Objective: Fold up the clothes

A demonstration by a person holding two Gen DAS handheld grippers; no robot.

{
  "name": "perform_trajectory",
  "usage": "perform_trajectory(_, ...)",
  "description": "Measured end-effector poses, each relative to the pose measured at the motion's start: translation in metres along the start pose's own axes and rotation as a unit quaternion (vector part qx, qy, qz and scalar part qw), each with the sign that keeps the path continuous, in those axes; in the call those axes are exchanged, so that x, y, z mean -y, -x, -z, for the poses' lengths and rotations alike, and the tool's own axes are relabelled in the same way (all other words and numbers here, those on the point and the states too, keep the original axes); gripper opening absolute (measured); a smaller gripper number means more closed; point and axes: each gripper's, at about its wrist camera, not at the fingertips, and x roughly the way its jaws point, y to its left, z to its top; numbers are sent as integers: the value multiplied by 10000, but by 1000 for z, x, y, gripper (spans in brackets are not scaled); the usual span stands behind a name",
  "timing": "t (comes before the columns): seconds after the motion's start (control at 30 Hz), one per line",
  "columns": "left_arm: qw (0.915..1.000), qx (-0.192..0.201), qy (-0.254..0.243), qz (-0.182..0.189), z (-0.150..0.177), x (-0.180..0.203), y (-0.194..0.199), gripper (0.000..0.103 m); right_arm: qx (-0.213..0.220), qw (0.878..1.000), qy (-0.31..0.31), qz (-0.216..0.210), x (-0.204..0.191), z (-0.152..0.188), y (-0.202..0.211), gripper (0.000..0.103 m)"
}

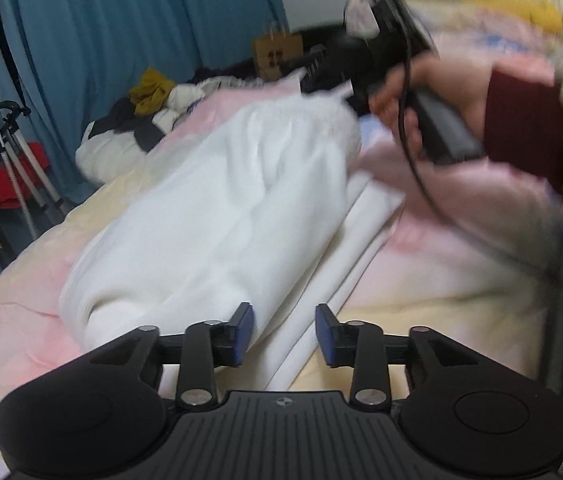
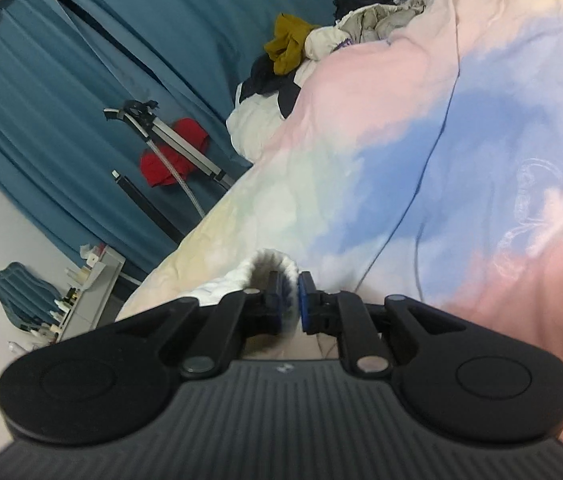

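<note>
The right tool (image 2: 289,300) pinches the white garment's (image 1: 217,208) ribbed edge, likely to carry a fold. The left tool (image 1: 283,334) hangs partly open, empty, over the garment's near end on the bed (image 1: 441,280).

White garment (image 1: 209,208) on pastel bed (image 1: 421,280)

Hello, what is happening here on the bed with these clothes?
A person is folding a white, soft fabric garment on a bed with a pastel pink, blue and yellow cover. The right tool is shut on the garment's ribbed end. The left tool is open at the garment's near end; fabric lies between its blue pads, which do not press on it. A heap of unfolded clothes waits further back on the bed.
</note>
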Motion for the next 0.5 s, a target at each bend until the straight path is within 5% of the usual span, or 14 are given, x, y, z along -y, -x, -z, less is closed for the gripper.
perform_trajectory(0.1,9976,394,532,226,-10,-11,16,64,94,9999,-44,43,-5,7,17,12)
perform_trajectory(0.3,9774,804,1952,141,-11,-49,35,81,378,9992,109,55,-20,17,53,15)
perform_trajectory(0.37,9665,857,2417,-136,-7,-64,37,81,450,9989,132,-39,-24,19,62,32)
perform_trajectory(0.43,9546,825,2814,-526,-4,-80,36,82,365,9990,241,-38,-28,23,63,71)
perform_trajectory(0.5,9406,758,3219,-764,2,-94,36,82,279,9990,350,-37,-33,28,64,83)
